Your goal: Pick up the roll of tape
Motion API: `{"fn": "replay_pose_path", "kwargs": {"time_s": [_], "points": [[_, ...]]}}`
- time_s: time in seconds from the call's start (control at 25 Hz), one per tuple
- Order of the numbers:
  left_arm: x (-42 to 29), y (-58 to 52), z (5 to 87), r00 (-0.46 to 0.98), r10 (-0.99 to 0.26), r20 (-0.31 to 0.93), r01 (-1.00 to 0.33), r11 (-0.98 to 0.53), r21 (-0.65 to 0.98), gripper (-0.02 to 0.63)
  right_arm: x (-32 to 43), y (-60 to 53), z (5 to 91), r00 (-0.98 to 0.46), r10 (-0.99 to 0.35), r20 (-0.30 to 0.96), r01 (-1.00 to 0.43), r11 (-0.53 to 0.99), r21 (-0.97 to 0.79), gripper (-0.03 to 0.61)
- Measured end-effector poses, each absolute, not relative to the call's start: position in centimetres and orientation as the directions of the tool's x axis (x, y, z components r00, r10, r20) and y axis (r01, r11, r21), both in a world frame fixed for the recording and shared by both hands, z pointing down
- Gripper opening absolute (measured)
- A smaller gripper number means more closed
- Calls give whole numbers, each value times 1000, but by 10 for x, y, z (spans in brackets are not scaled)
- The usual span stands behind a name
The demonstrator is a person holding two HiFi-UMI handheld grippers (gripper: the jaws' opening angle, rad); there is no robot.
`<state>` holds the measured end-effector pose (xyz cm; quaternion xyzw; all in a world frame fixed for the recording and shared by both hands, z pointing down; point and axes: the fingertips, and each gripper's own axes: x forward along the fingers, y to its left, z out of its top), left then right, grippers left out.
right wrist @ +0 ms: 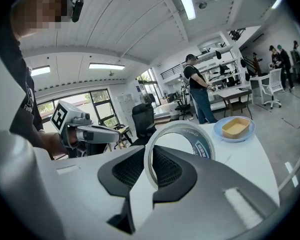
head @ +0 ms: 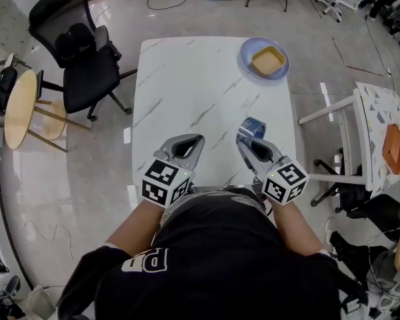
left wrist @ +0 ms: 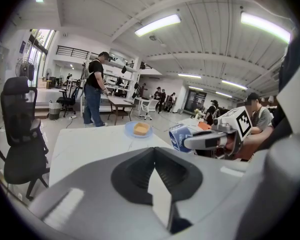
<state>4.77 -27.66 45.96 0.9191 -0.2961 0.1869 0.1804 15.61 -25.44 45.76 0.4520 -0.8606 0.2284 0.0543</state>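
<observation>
The roll of tape (head: 252, 127), white-rimmed with a blue printed label, stands on edge between the jaws of my right gripper (head: 248, 137), which is shut on it near the front of the white marble table (head: 187, 92). In the right gripper view the tape (right wrist: 204, 149) rises as a ring out of the gripper (right wrist: 151, 169), clamped by its wall. The left gripper (head: 190, 141) hovers beside it to the left, shut with nothing held. In the left gripper view its jaws (left wrist: 153, 151) meet at the tips, and the tape (left wrist: 181, 136) shows at the right.
A blue plate (head: 264, 59) holding a yellow square dish sits at the table's far right corner. A black office chair (head: 80, 52) and a round wooden table (head: 20, 109) stand to the left. A white patterned table (head: 387, 132) is on the right. People stand farther back in the room.
</observation>
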Motion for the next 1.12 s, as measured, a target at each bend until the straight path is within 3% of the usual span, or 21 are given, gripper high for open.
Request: {"fn": "replay_pose_path", "kwargs": {"time_s": [1.12], "points": [[50,-272,459,757,-471,453,-607,-764,221,58,155,-250,457,-587,-747,312,-803,492,-335,46]]}}
